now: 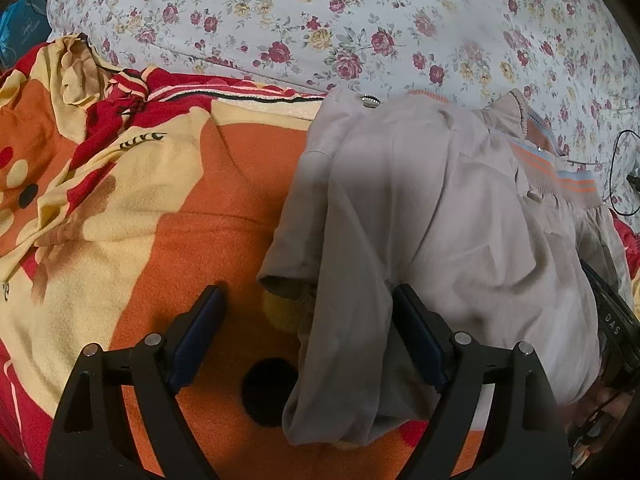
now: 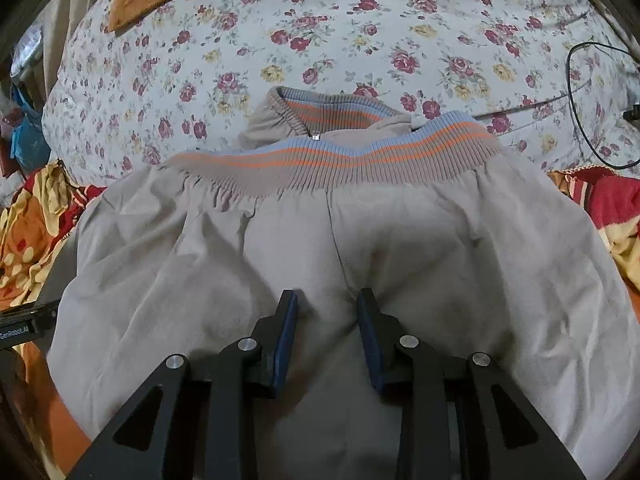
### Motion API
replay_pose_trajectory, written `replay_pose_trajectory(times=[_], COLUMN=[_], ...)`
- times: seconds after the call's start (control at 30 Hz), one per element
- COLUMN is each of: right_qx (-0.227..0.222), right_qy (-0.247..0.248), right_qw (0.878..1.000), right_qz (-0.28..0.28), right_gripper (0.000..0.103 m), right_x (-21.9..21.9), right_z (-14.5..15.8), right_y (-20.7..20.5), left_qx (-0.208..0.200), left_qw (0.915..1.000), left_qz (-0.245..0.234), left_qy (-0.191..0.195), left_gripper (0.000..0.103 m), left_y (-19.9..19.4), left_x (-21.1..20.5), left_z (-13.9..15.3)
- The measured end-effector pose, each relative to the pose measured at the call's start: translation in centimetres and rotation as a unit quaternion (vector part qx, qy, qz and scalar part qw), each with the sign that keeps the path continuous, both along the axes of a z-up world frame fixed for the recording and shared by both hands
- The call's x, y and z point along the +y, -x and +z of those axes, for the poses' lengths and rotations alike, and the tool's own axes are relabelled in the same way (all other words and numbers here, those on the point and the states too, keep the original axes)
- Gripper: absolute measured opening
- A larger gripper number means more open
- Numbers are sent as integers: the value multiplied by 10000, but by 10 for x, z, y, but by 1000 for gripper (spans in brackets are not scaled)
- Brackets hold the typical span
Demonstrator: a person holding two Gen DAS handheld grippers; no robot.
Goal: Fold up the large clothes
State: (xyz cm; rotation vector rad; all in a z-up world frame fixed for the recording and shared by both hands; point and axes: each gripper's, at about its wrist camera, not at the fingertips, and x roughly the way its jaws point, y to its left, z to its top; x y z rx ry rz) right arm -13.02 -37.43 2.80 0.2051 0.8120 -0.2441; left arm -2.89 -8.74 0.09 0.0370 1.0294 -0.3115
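Nearest the left camera, the left hand-held gripper (image 1: 306,312) stands released, jaws wide. A folded sleeve or edge of the jacket (image 1: 432,208) hangs down between the fingers, but the pads do not press it. In the right view, the right hand-held gripper (image 2: 328,316) sits low on the jacket's (image 2: 320,248) back panel with its jaws partly apart; a little cloth lies between the pads, though whether it is pinched cannot be told.

The grey jacket lies on the orange blanket (image 1: 224,208) on the bed. Its striped ribbed hem (image 2: 332,156) points away from the right camera, so the long axis runs from the grippers toward the floral sheet (image 2: 280,40) beyond.

Judging by the layers, at least one side is already turned in over the body, and the bundle looks narrowed. Left to do, probably: tidy the loose flap by the left gripper and fold the length in half.
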Motion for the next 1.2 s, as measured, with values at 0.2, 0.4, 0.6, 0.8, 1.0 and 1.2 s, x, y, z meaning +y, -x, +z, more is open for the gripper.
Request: replay_pose_trajectory(times=[0.2, 0.4, 0.6, 0.8, 1.0, 1.2], right_qx=[-146, -153, -114, 256, 104, 650], right_qy=[-314, -314, -289, 82, 776, 590], right_qw=[9994, 9994, 9995, 9975, 9937, 9959], right_qz=[4, -7, 22, 656, 802, 239], right_gripper=[34, 35, 49, 78, 72, 53], right_x=[-7, -6, -2, 25, 65, 42], right_z=[0, 1, 2, 20, 58, 23], right_y=[4, 5, 2, -9, -26, -57], left_qx=[-24, -84, 24, 195, 192, 222], left_qw=[10000, 9999, 10000, 9997, 9997, 9994], left_qz=[10, 34, 51, 85, 62, 149], left_qy=[-12, -71, -76, 134, 163, 224], left_gripper=[89, 96, 103, 103, 103, 103], left_y=[0, 0, -3, -4, -1, -3], left_x=[0, -1, -3, 2, 1, 4], left_z=[-1, -2, -4, 0, 2, 4])
